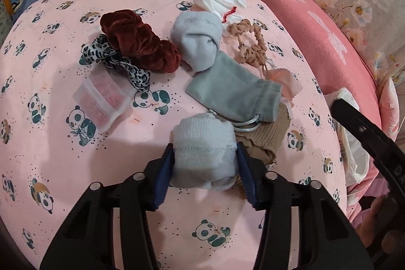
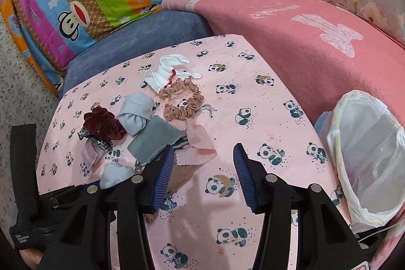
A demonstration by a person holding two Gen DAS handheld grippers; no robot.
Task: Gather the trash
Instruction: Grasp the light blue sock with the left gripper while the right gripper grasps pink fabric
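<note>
Sock [image 1: 202, 156] clamped in left gripper [image 1: 205, 166]; right gripper [image 2: 203, 168] half-spread, empty. Cord [image 1: 249, 122] beneath may be snagged on lift.

The left wrist view looks steeply down along its fingers, close over the clutter on the panda sheet [image 1: 63, 67]. The right wrist view sits farther back and to the right, taking in the bin bag [image 2: 367, 156] and pillows beyond. Both share the sheet and the scrunchie [image 1: 141, 44] [image 2: 103, 124].
</note>
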